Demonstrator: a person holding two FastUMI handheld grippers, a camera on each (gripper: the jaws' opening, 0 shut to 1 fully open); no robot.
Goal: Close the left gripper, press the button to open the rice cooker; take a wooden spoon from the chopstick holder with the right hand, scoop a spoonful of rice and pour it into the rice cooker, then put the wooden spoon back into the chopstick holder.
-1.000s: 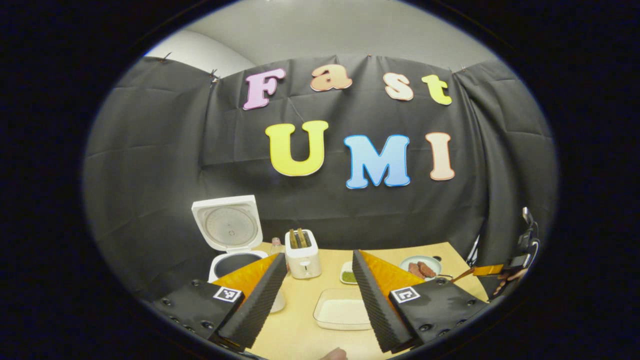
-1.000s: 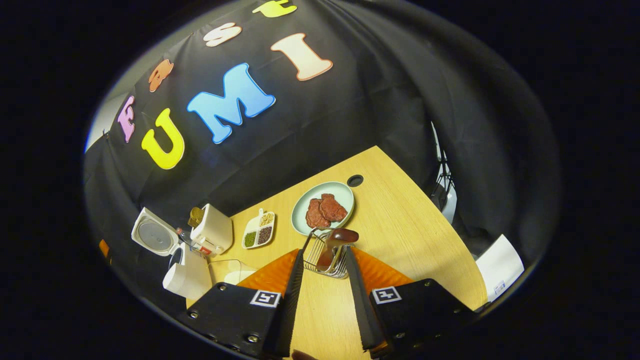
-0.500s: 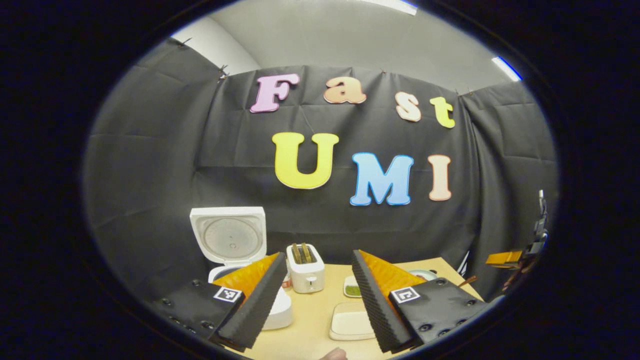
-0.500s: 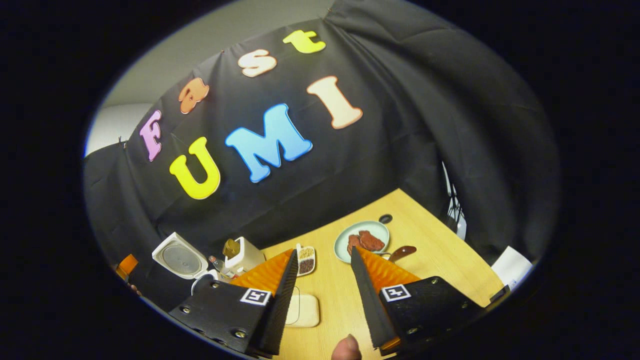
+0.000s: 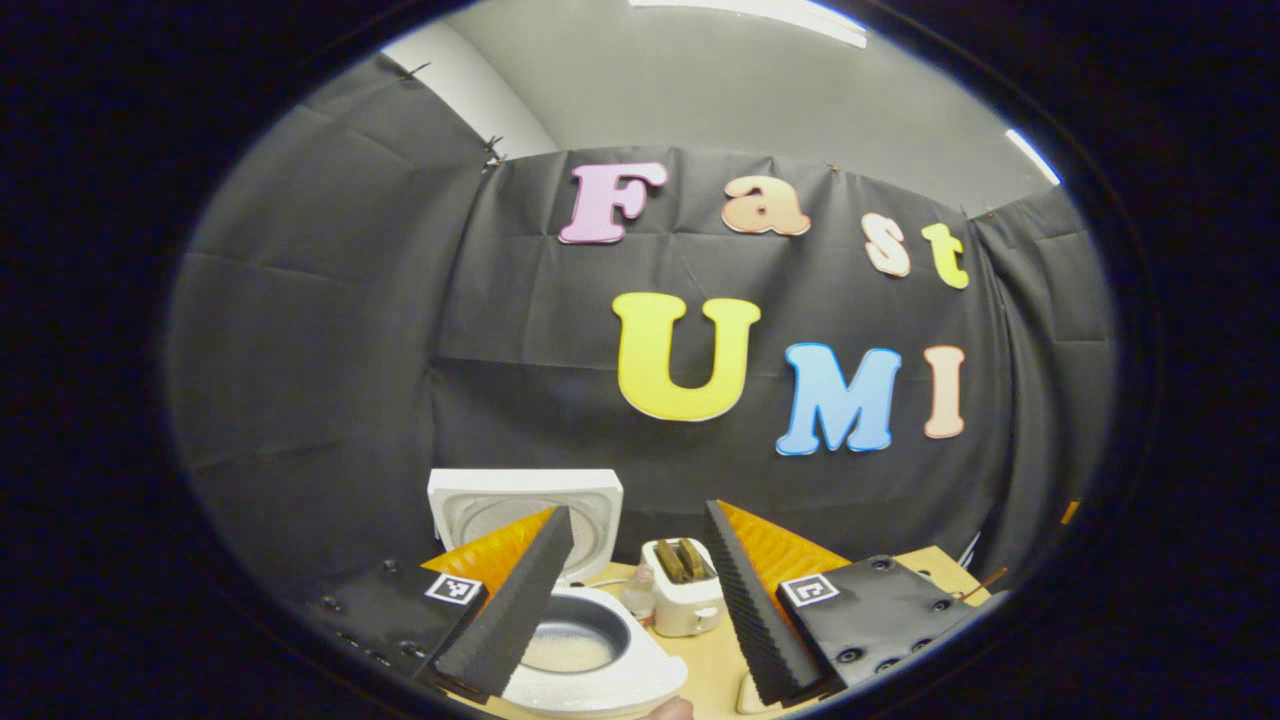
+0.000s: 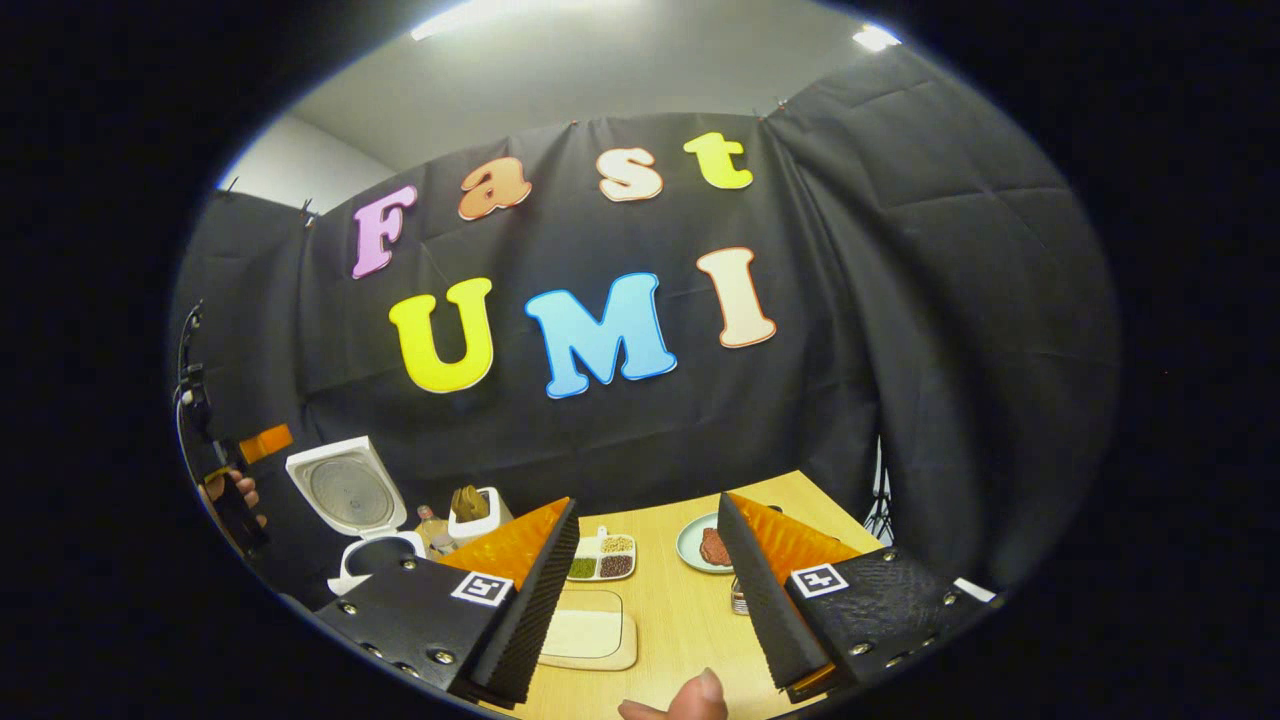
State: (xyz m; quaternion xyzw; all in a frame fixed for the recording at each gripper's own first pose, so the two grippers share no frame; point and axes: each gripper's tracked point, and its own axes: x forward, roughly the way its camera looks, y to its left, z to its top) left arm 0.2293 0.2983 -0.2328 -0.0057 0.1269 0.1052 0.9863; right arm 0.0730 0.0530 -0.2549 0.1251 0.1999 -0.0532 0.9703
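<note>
The white rice cooker [image 5: 600,675] stands open just below my left gripper [image 5: 640,610], its lid [image 5: 590,500] upright and pale rice in the pot [image 5: 572,648]. That gripper is open and holds nothing. In the right gripper view the same cooker [image 6: 362,555] sits at the far left, with the other gripper [image 6: 235,470] in a hand beside it. My right gripper [image 6: 645,600] is open and empty above the table. The shallow rice tray [image 6: 588,636] lies between its fingers. A wire edge of the chopstick holder [image 6: 738,600] peeks out by the right finger, which hides the rest.
A white toaster [image 5: 683,592] and a small bottle [image 5: 640,592] stand right of the cooker. A divided dish of grains [image 6: 600,567] and a plate of meat [image 6: 705,546] lie on the wooden table [image 6: 670,610]. A thumb [image 6: 695,698] shows at the bottom.
My right gripper has drawn back from the chopstick holder and levelled out, empty. My left gripper has swung left and closer to the open cooker. Both views have tilted upward.
</note>
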